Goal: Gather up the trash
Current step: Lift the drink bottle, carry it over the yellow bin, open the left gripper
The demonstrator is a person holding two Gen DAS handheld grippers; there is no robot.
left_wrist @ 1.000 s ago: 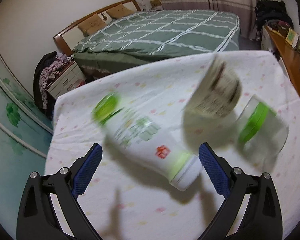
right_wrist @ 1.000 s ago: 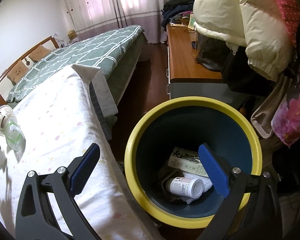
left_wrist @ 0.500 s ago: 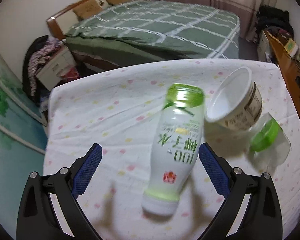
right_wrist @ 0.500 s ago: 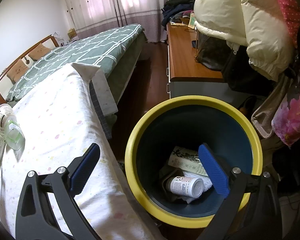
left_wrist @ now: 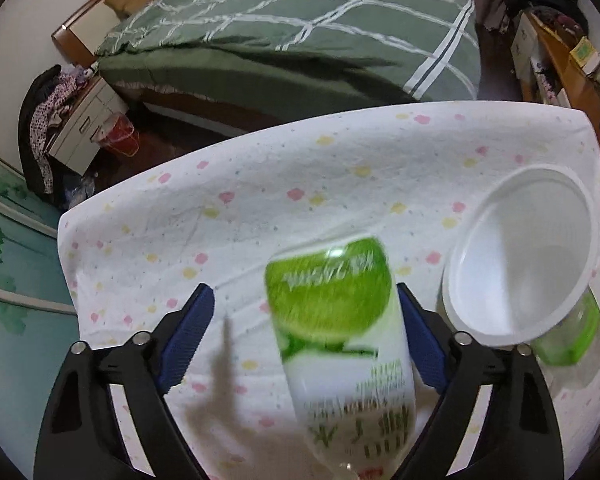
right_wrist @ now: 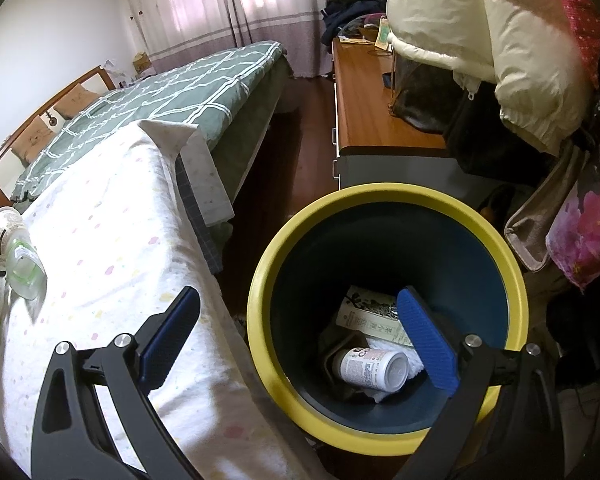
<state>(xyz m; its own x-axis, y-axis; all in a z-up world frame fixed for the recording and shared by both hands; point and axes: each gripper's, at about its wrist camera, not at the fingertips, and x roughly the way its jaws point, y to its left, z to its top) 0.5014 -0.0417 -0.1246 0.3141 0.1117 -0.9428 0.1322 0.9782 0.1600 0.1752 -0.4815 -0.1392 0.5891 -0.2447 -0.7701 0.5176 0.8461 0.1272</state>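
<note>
Left tool (left_wrist: 306, 334), right tool (right_wrist: 298, 330): both jaws spread.

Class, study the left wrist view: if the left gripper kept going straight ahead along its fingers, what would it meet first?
Most likely the green-and-white bottle, which lies between the open fingers of the left gripper, close to the right one. Depth is blurred, so whether they already touch is unclear. The white cup sits off to the right.

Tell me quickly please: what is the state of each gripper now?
Left gripper: open, the bottle between its fingers but not clamped.
Right gripper: open, holding nothing, above the bin.
</note>
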